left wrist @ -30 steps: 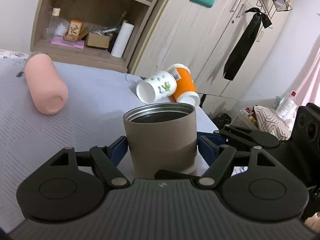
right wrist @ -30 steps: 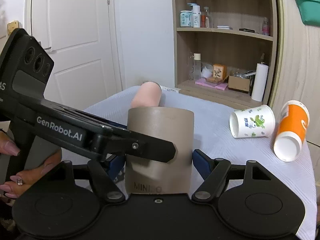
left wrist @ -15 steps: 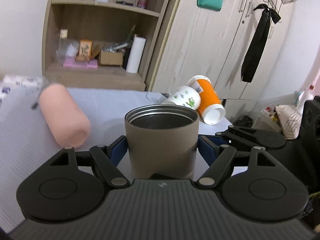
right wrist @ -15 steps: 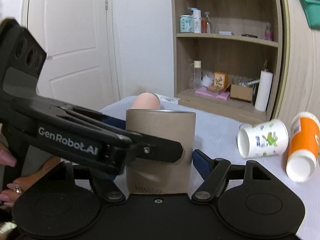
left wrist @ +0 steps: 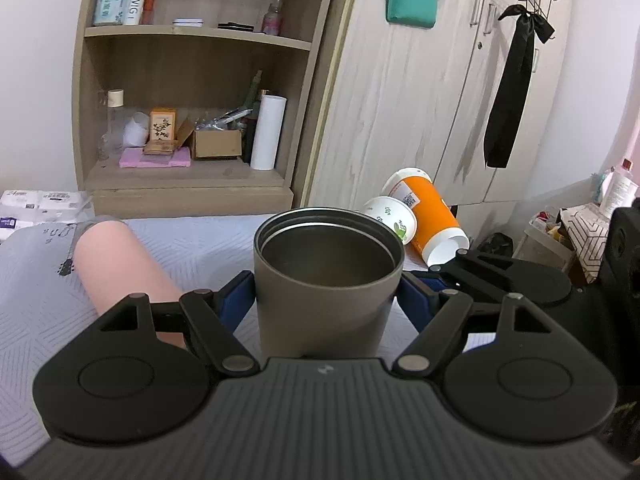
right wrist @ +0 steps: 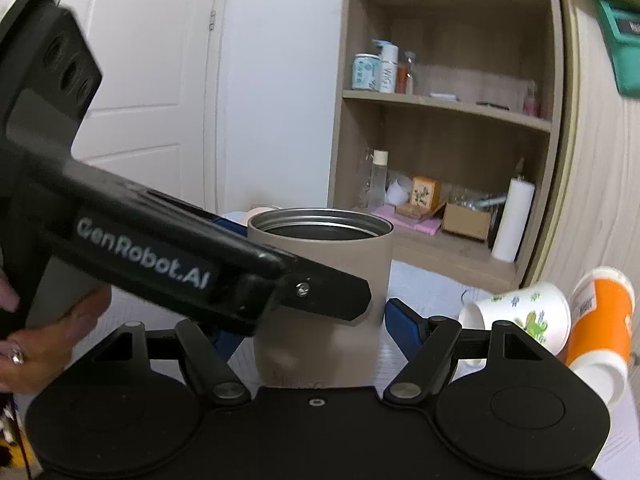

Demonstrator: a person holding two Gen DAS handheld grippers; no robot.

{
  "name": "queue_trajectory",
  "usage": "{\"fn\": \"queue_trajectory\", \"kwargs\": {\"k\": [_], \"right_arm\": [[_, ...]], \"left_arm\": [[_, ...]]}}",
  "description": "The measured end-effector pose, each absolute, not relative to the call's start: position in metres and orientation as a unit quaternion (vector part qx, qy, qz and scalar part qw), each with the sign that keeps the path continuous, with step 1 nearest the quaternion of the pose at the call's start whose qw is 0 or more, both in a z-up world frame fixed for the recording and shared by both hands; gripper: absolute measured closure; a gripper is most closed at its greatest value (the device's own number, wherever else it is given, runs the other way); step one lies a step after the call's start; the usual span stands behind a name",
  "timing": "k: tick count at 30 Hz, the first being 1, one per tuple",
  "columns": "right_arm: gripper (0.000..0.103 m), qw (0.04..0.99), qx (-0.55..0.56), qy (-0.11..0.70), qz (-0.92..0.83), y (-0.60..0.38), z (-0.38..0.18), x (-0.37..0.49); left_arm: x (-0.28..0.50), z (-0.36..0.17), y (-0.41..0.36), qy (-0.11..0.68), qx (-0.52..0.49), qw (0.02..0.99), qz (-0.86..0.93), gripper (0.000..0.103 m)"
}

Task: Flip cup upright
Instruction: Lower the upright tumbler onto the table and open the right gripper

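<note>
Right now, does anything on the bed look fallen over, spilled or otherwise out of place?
Yes. The white printed paper cup and the orange cup lie on their sides, touching, near the bed's right edge. The pink cup also lies flat. Only the grey tumbler stands upright. No spill shows.

A matt taupe cylindrical cup (left wrist: 320, 300) with a brushed-metal inside is seen. The grey quilted cloth bed cover (left wrist: 36, 320) looks textured. Glossy white and orange paper cups (right wrist: 600, 320) and matt black plastic gripper (left wrist: 326, 300) parts are shown.
</note>
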State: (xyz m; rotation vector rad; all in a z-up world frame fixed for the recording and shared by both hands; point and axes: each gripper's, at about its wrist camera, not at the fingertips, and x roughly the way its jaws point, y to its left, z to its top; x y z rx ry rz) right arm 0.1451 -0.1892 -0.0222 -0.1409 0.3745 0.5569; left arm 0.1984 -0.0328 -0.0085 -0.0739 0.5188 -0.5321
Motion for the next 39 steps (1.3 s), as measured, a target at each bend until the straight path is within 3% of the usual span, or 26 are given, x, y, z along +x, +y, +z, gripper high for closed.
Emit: {"fn": "queue_trajectory", "kwargs": {"k": [11,18,21,27,39], "right_arm": [[0.025,0.944,-0.065,0.181,0.268,-0.195,-0.032,0.14],[0.024,0.946,-0.079,0.182,0.257,-0.19,-0.032,0.139],[0.016,0.946,-0.091,0.189,0.247,-0.188,-0.033,0.136],[0.016,0.952,-0.077,0.191,0.228,-0.195,-0.032,0.121],[0.016,0.964,-0.037,0.176,0.196,-0.211,-0.003,0.065]], "left_arm": [[0.185,-0.014,-0.05,0.251,0.007,0.934,-0.256,0.026],[0.186,-0.022,-0.04,0.272,-0.035,0.927,-0.254,0.024],[0.183,-0.025,-0.035,0.278,-0.051,0.926,-0.251,0.022],[0.17,-0.027,-0.024,0.287,-0.074,0.929,-0.221,0.021],[0.099,0.011,-0.003,0.246,-0.076,0.951,-0.171,0.015]]}}
